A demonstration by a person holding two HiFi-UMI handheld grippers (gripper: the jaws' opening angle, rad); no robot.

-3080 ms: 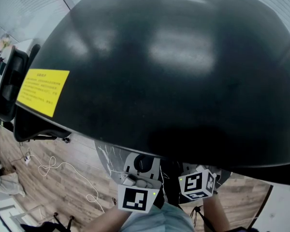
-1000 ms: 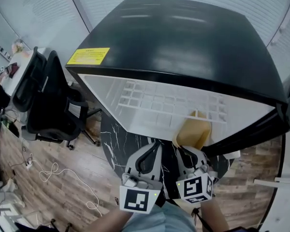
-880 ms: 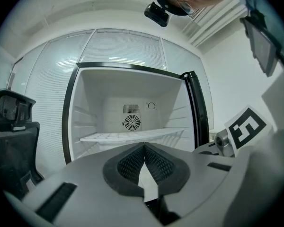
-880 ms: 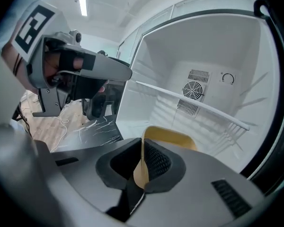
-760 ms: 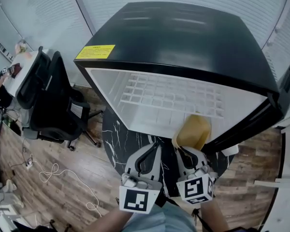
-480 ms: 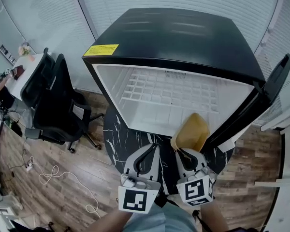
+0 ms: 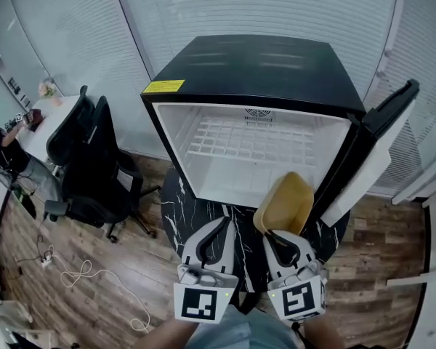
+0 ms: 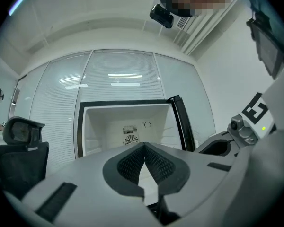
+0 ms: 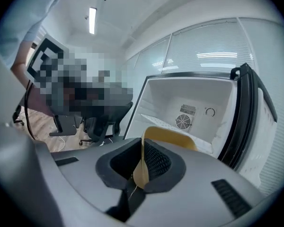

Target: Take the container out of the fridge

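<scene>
At the bottom of the head view we hold both tongs side by side. The left gripper (image 7: 223,224), bottom centre, is clenched on nothing. In the left gripper view its dark ribbed pads (image 8: 128,164) meet at the tips. Just to its right, the right gripper (image 7: 273,233) grasps the yellow container (image 7: 285,203) by its near edge, and the right gripper view shows that thin wall pinched between the pads (image 9: 157,161).

The container stands clear of the cabinet, right of centre in the head view. It is in front of the lower right corner of the fridge's mouth, above the dark marbled table (image 7: 176,202).

Behind it is the black fridge (image 7: 254,64), with a white wire shelf (image 7: 254,140) across the white inside and a round vent (image 7: 259,112) high on the back wall. Its door (image 7: 378,144) is swung open at the right. A yellow label (image 7: 163,86) sits on the top's front left corner.

At the left, a black office chair (image 7: 94,173) stands on the wooden floor (image 7: 123,267), with a pale cable (image 7: 65,271) looped at the lower left. Farthest off, white blinds (image 7: 261,6) fill the top of the frame.
</scene>
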